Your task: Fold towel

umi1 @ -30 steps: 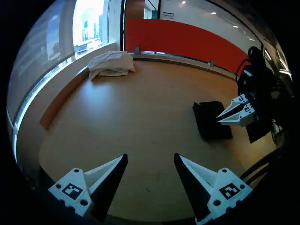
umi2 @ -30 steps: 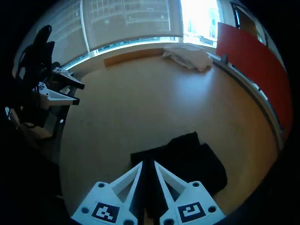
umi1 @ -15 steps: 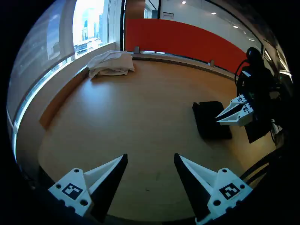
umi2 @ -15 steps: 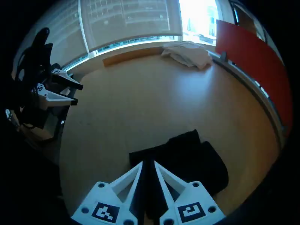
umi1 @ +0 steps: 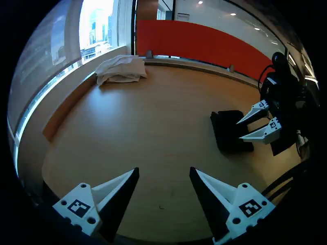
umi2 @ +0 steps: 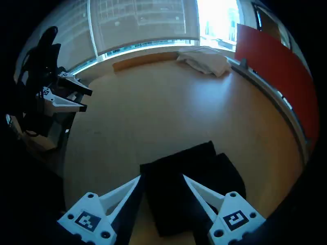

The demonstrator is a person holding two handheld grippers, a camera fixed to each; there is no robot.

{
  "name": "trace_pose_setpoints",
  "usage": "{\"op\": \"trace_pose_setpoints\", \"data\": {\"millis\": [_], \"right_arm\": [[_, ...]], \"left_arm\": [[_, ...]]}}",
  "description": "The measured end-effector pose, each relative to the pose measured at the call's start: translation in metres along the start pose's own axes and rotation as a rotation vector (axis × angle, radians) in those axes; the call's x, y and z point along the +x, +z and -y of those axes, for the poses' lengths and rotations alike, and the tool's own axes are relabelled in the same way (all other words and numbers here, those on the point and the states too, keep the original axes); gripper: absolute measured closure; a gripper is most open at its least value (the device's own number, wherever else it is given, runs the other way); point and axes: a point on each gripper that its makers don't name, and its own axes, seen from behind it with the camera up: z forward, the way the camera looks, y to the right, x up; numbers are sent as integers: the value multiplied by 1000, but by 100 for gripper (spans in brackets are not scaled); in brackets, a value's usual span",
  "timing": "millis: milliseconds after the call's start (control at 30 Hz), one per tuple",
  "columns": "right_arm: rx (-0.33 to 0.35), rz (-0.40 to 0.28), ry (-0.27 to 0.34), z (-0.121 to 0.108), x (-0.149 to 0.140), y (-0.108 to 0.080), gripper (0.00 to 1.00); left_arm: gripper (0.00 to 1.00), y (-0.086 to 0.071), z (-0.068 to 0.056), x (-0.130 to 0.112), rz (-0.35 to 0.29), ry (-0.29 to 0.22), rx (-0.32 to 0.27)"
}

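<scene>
A black folded towel (umi2: 188,179) lies flat on the wooden table (umi2: 163,106), directly in front of my right gripper (umi2: 161,181), which is open with its fingers spread either side of the towel's near edge. In the left gripper view the same towel (umi1: 229,130) sits at the right, with the right gripper (umi1: 245,130) open beside it. My left gripper (umi1: 163,173) is open over bare wood, holding nothing. The right gripper view shows the left gripper (umi2: 83,100) far off at the left table edge.
A pile of white towels (umi1: 120,69) rests at the far corner by the window; it shows in the right gripper view too, the white pile (umi2: 204,60). A red partition (umi1: 200,43) runs along the table's far side. A low wooden ledge (umi1: 65,108) borders the window side.
My right gripper has opened and let go of the black towel, which now lies flat on the table. My left gripper has stayed in place, open.
</scene>
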Motion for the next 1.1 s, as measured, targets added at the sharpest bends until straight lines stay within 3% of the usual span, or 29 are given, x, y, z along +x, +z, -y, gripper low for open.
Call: {"op": "trace_pose_setpoints", "data": {"millis": [767,1100], "right_arm": [[-79,52,98,1,-66,-42,39],[-109,78,126,1,-87,-41,39]], "left_arm": [[9,3,0,4,3,11,-5],[9,3,-3,3,4,17,-9]]}}
